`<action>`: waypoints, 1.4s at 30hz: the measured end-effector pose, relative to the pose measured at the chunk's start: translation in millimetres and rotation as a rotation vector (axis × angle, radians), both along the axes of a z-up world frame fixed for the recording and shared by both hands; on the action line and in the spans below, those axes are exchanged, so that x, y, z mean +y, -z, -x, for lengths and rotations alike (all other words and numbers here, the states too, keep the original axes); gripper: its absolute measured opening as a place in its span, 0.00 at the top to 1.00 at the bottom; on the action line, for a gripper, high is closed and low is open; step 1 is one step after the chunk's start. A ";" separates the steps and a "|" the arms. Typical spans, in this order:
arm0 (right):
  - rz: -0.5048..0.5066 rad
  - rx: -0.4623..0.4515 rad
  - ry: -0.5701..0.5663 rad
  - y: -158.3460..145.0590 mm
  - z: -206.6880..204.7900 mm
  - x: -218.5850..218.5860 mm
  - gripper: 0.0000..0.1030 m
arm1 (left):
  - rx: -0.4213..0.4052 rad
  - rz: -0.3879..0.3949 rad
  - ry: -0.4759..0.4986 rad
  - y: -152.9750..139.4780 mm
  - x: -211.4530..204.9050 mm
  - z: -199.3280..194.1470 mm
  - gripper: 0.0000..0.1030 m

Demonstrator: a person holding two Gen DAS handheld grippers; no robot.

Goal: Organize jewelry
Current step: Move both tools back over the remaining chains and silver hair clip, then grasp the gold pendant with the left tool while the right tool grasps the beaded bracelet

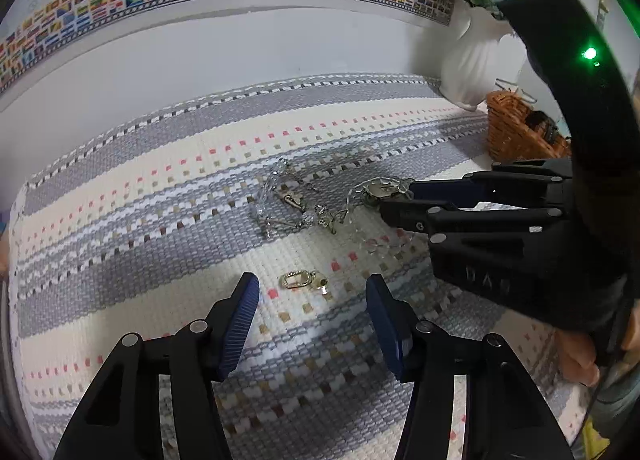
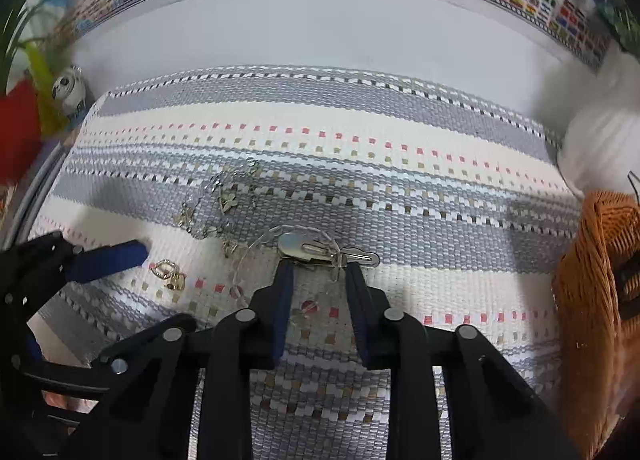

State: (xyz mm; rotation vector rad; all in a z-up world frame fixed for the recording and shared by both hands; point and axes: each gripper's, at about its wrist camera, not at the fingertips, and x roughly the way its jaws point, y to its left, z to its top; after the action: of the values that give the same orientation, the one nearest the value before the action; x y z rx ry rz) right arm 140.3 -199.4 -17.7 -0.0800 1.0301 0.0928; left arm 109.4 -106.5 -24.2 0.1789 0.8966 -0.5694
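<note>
The right gripper (image 2: pixel 318 268) is part-spread, its tips astride a silver clip (image 2: pixel 328 251) tangled in a clear chain (image 1: pixel 360 188); dragging is risked. Left gripper (image 1: pixel 312 292) is spread around 1 gold earring (image 1: pixel 298 280). Basket (image 2: pixel 592 284) is right.

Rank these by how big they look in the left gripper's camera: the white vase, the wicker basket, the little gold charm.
1. white vase
2. wicker basket, partly hidden by the right gripper, so its rank is unsure
3. gold charm, clearly the smallest despite being nearest the camera
</note>
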 end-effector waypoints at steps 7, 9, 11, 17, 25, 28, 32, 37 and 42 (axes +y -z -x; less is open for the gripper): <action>0.063 -0.033 -0.047 1.1 6.5 16.3 0.88 | -0.018 -0.010 0.034 1.1 -10.5 0.4 0.54; 0.066 -0.037 -0.057 0.9 9.2 15.7 0.89 | -0.022 -0.016 0.037 1.7 -12.6 0.2 0.58; 0.051 -0.035 -0.065 1.4 11.8 13.9 0.92 | -0.029 -0.020 0.043 2.0 -14.8 0.9 0.71; -0.061 -0.016 -0.062 -1.2 18.2 -11.3 0.92 | -0.035 -0.015 0.053 2.2 -16.3 0.4 0.76; -0.274 -0.026 -0.041 -12.9 19.9 -43.0 0.92 | -0.019 0.047 0.027 -2.6 2.2 3.7 0.98; -0.317 -0.035 -0.033 -16.4 21.4 -49.3 0.92 | -0.017 0.060 0.025 -4.2 6.9 5.1 0.98; -0.362 -0.059 -0.046 -22.7 26.8 -53.2 0.92 | -0.023 0.064 0.026 -6.0 10.5 7.4 0.98; -0.409 -0.116 -0.067 -35.8 35.9 -60.4 0.92 | -0.026 0.070 0.024 -7.3 15.7 9.9 0.98; -0.412 -0.126 -0.067 -41.3 37.5 -64.8 0.92 | 0.008 0.076 0.036 -4.5 14.6 8.0 0.96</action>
State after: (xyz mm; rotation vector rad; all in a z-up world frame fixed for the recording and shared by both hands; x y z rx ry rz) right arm 102.8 -264.1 23.6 0.2520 0.8650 0.3546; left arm 101.4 -91.9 -19.7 0.1241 0.8794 -0.6373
